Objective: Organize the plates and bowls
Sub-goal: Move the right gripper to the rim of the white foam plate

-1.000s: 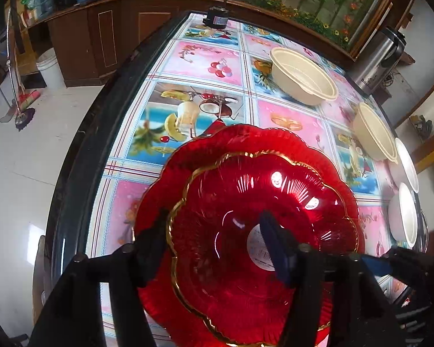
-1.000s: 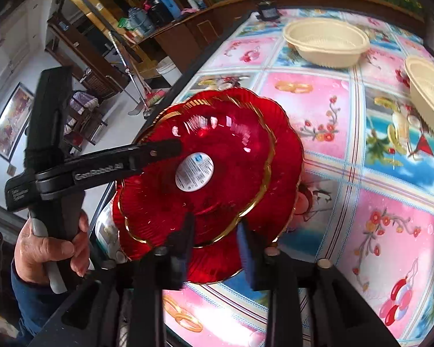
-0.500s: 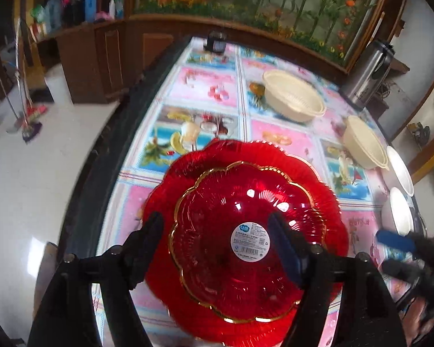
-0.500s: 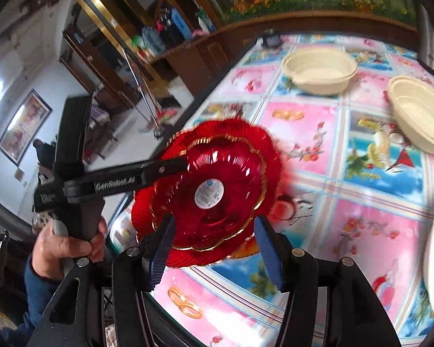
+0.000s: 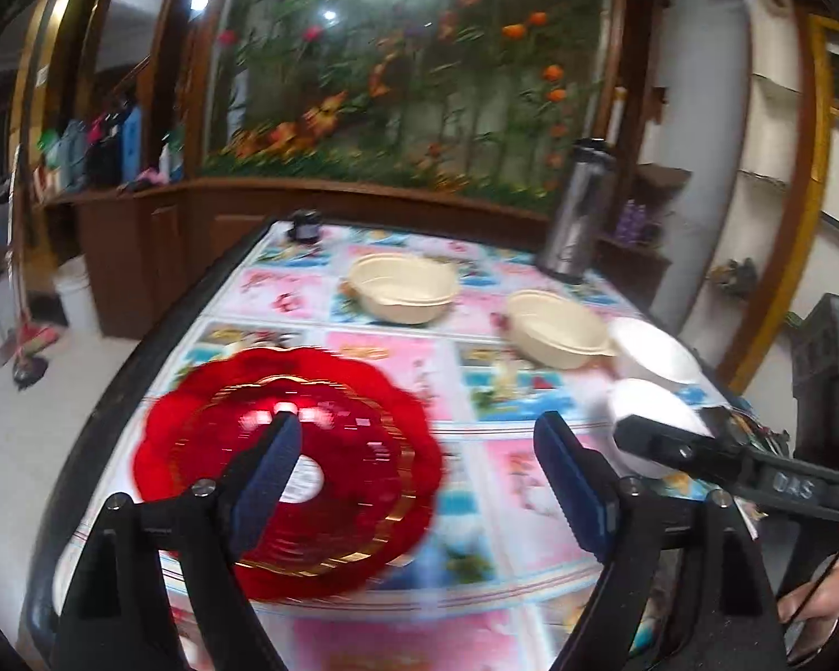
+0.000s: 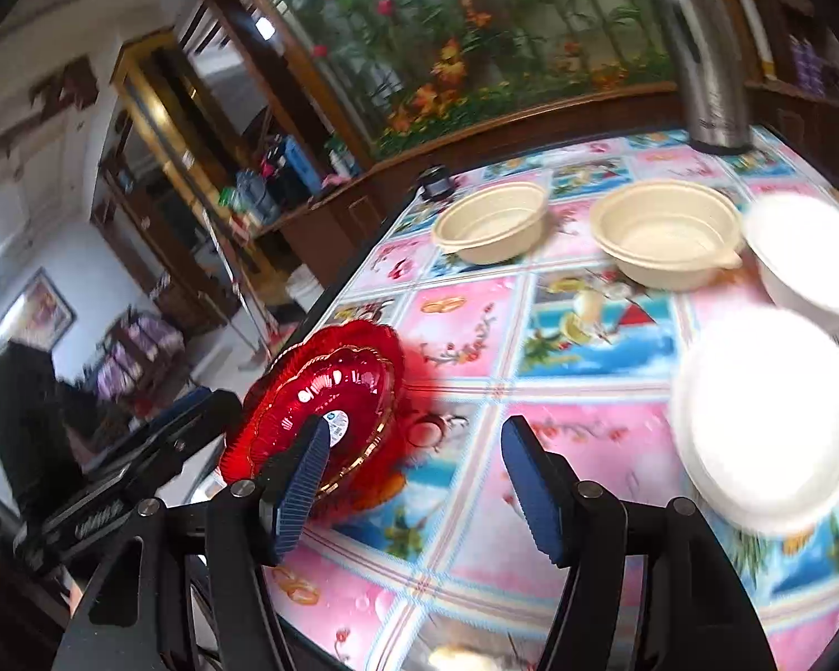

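I see both grippers empty, their jaws just opened wide. The stacked red scalloped glass plates [image 5: 330,430] lie on the tabletop [image 5: 531,548], beyond my left gripper [image 5: 414,469], and far left of my right gripper [image 6: 414,481].

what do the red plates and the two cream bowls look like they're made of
Red plates: translucent, glossy glass or clear plastic; they show bright highlights, ribbing, gold-trimmed scalloped rims and a paper label in the middle. Which one, the look leaves open.
Cream bowls: matte, opaque, thin-walled with a rolled lip, likely disposable plastic or moulded pulp.
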`<action>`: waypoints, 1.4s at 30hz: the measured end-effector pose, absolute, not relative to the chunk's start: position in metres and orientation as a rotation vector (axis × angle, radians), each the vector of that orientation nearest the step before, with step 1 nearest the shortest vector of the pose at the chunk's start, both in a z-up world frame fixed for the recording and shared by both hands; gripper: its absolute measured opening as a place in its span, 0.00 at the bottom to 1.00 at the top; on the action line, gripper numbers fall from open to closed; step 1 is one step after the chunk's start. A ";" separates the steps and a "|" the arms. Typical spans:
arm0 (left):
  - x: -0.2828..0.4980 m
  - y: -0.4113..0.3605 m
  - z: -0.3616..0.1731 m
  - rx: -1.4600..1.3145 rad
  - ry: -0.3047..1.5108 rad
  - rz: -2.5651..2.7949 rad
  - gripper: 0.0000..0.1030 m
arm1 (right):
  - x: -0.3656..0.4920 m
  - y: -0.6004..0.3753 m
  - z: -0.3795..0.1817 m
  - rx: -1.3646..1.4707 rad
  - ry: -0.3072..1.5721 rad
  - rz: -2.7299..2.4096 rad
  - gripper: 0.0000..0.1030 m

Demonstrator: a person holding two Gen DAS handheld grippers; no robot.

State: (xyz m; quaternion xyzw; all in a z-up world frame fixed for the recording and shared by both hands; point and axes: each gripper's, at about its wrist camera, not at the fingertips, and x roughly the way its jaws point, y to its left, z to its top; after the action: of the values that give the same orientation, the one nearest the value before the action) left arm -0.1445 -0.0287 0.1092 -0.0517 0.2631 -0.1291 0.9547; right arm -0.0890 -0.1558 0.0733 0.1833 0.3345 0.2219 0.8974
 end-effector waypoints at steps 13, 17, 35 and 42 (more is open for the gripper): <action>-0.148 -0.143 0.065 0.072 0.617 -0.450 0.88 | -0.147 -0.278 0.053 0.528 0.548 0.127 0.73; -0.135 -0.166 0.052 0.114 0.637 -0.504 0.88 | -0.148 -0.301 0.041 0.524 0.532 0.016 0.73; -0.118 -0.184 0.045 0.046 0.702 -0.731 0.88 | -0.137 -0.331 0.028 0.593 0.571 -0.161 0.73; -0.120 -0.184 0.047 0.049 0.694 -0.762 0.89 | -0.143 -0.331 0.029 0.608 0.569 -0.203 0.73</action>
State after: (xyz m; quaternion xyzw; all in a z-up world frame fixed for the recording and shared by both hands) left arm -0.1200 -0.1840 0.0472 0.0237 0.3319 -0.3642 0.8698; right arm -0.1434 -0.3308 0.0288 0.2946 0.2758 -0.0983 0.9096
